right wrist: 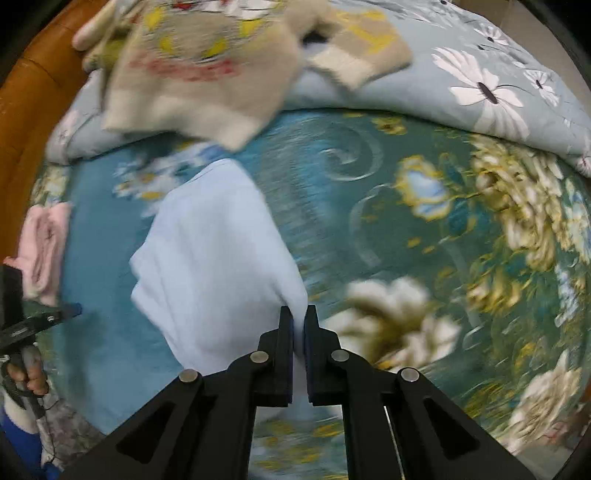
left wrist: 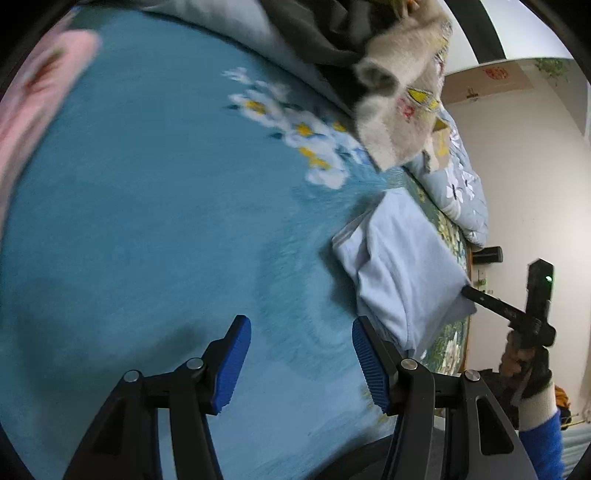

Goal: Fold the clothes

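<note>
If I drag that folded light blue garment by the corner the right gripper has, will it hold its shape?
Probably not fully. The light blue garment looks like thin, soft cloth, so layers may slide apart. The right gripper pinches only one edge, so the far side likely sags or trails. The bedspread looks textured, so expect some drag.

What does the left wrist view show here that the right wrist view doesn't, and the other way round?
Only the left wrist view shows the left gripper open over bare blue bedspread, plus a white wall and dark grey fabric. Only the right wrist view shows the right gripper shut on the light blue garment, the large cream flower print and the orange headboard. Both show that garment, the beige patterned knit, the pink cloth and the floral quilt.
</note>
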The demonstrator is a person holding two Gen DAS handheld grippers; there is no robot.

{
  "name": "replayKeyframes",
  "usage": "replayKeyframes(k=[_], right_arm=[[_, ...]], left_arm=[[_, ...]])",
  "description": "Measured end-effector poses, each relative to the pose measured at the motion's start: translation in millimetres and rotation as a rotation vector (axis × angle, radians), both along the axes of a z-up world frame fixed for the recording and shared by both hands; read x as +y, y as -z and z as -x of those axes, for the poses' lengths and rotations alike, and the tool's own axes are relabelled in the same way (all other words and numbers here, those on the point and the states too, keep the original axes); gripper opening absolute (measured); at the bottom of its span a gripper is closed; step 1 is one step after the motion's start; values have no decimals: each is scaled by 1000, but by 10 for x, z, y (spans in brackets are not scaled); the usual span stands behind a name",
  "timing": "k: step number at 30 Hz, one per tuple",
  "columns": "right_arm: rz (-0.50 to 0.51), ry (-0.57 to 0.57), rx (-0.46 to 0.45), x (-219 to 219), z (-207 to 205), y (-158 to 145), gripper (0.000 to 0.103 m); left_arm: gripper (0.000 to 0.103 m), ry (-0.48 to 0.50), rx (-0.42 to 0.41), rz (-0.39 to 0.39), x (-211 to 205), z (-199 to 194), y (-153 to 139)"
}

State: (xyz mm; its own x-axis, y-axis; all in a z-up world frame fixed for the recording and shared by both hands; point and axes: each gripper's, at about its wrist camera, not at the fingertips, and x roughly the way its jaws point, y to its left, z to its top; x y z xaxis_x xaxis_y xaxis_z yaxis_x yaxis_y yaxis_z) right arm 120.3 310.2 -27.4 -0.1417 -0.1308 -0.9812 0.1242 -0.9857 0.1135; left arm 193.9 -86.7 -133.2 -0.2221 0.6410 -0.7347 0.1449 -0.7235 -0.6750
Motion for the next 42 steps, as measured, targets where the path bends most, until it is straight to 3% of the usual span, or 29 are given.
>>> replayKeyframes(k=[4,7,9,13,15,19,23,28,29,30,32,35,38,42], right_arm=[[-9,6,-3,294,123,118,6],[37,105,63,570,51,133,17],[111,211,98,779,-133,196,30],[299,446,143,1168,-661,440,40],[399,518,117,1217,-870,659,46],[532,614,78,1144,-1083,1037,46],[582,620,111,1101,-1033,1139,48],[693,582,175,1108,-968,1219,48],[717,569,190,1111,-948,1241,47],[750,564,198,1122,-930,1281,37],[790,570,191,1122,-885,1372,19],[833,597,164,1133,-843,1454,11],[842,598,141,1154,-816,1291,9],[828,564,161,1205,-800,900,8]], left_arm=[[61,44,18,-10,305,307,-11],[62,76,37,-1,515,585,5],[65,84,46,17,645,797,50],[67,122,53,30,875,1075,215],[67,161,42,25,1007,1162,330],[67,247,17,-6,1219,1203,447],[65,313,42,-34,1337,1228,432],[63,372,73,14,1486,1210,390],[55,367,69,12,1506,1216,386],[44,361,65,13,1527,1221,384],[31,316,40,75,1571,1226,403],[14,227,16,138,1678,1172,279],[12,168,21,174,1751,1106,29],[12,125,16,153,1836,1016,-417]])
